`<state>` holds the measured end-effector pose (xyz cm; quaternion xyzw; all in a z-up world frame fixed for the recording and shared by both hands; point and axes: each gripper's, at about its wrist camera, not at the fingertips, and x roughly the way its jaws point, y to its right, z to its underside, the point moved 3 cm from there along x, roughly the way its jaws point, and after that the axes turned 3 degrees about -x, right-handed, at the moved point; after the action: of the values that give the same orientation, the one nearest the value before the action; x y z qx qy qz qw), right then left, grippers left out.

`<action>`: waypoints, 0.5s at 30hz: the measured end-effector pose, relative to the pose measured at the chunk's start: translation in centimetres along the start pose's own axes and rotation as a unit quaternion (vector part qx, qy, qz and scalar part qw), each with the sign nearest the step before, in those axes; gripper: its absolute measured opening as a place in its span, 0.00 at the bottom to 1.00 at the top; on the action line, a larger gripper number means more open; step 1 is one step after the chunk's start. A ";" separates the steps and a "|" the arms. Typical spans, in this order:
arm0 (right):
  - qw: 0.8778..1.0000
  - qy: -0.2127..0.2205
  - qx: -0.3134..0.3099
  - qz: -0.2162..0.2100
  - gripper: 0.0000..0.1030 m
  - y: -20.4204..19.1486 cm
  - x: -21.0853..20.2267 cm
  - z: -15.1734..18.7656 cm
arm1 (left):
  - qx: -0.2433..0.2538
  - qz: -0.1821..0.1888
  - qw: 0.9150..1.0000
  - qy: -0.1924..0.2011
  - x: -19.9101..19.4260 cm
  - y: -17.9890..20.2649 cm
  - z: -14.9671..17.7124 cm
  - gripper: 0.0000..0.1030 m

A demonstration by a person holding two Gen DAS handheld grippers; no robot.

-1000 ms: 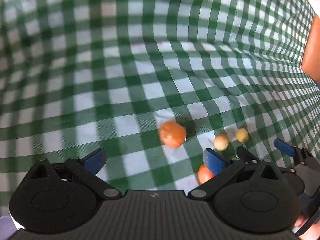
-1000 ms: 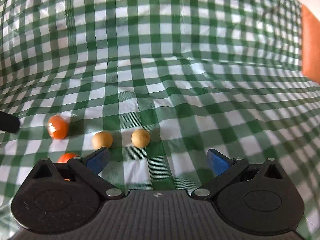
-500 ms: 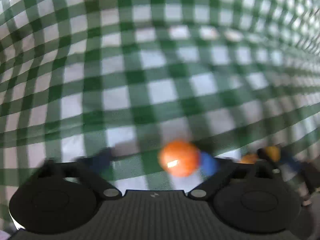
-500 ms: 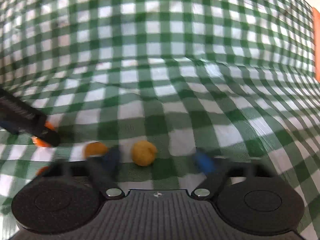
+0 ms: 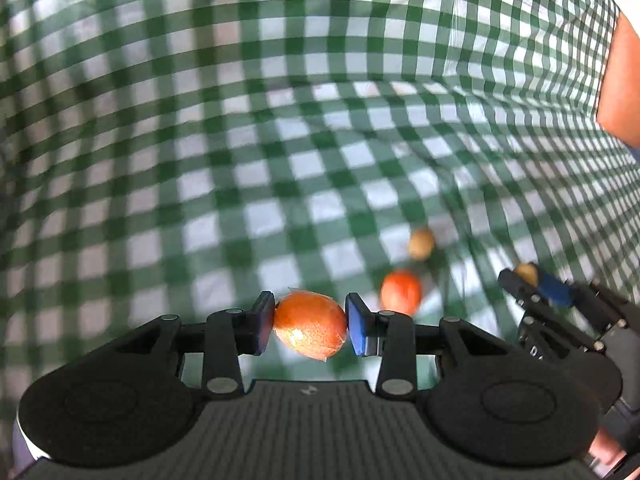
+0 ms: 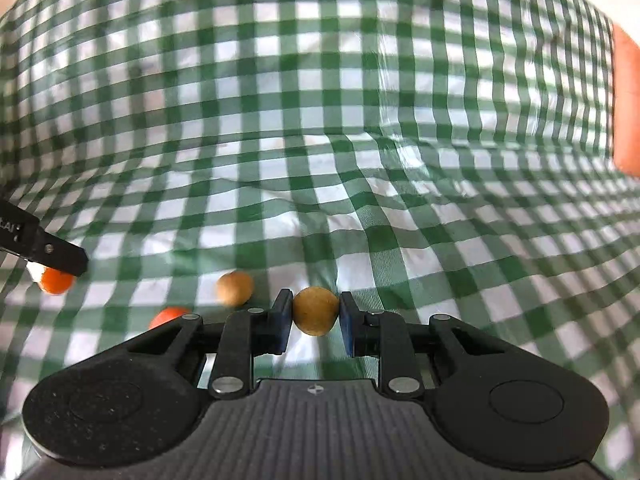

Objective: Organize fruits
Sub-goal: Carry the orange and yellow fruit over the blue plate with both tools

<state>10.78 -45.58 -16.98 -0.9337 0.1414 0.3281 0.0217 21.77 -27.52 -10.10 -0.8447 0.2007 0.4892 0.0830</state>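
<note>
The desk (image 6: 360, 128) is covered with a green-and-white checked cloth; it looks glossy like thin plastic, and it lies in soft wrinkles and ridges, not flat. At its far right edge a plain orange surface (image 6: 626, 100) shows; what it is I cannot tell.

The left tool (image 5: 310, 326) has just been closing, and its blue pads are now clamped on an orange fruit (image 5: 310, 330) — oval, shiny, with fine dimpled skin and maybe a thin film around it. The fruit seems lifted clear of the cloth. The right tool (image 6: 316, 314) has also just been closing, and it now presses from both sides on a small tan fruit (image 6: 316, 311), round and matte. It also seems just off the cloth, in the near middle of the desk.

Two fruits are left on the cloth in the same near-middle area: a second orange fruit (image 5: 401, 292) and a second tan fruit (image 6: 235, 288), near each other but apart.

What could go wrong, in my judgement: both held fruits are round and smooth, and flat pads touch them only on a small area, so a quick swing can make one slip or roll out. The orange one looks soft — too hard a squeeze may bruise it. The loose fruits can roll along a wrinkle if a tool bumps them.
</note>
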 end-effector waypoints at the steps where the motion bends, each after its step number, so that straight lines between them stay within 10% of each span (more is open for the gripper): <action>1: 1.000 0.003 -0.011 -0.004 0.25 -0.6 -1.2 0.1 | 0.002 -0.006 1.000 -0.004 -1.0 -0.2 0.8 0.42; 15: 0.990 0.030 -0.091 -0.106 0.25 -11.5 -18.9 2.3 | -0.020 -0.053 0.998 0.008 -17.3 -8.3 13.5 0.42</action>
<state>-1.49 -29.53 -7.70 -0.9510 0.0116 0.3071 -0.0331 6.94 -10.98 -2.49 -0.8597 0.1464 0.4810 0.0903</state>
